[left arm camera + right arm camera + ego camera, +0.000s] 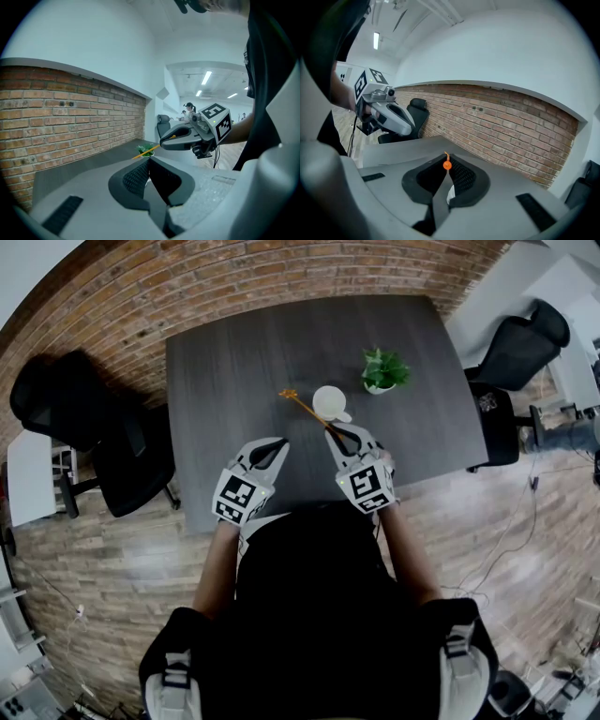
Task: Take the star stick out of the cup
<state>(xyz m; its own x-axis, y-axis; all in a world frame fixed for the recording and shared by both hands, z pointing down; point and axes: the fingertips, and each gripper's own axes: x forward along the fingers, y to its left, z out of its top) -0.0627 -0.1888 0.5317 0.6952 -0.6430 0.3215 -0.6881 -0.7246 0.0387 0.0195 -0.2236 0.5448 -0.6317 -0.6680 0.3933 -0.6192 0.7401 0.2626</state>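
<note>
My right gripper is pinching the thin yellow-orange star stick near one end. The jaws are pressed tight on it. In the right gripper view a small orange round bit of the stick shows just at the jaw tips.

The star stick is long and skinny, like a straw. Its little star end points away from me, toward the far left corner of the dark grey wooden table. In the left gripper view the stick is up in the air, sticking out sideways from the right gripper.

The round white cup stands about in the middle of the table. The stick runs past its left side. I cannot tell if they touch.

A small green plant in a white pot is just beside the cup, toward the right edge.

My left gripper is near the front edge. Its jaws are pressed together with nothing in them.
</note>
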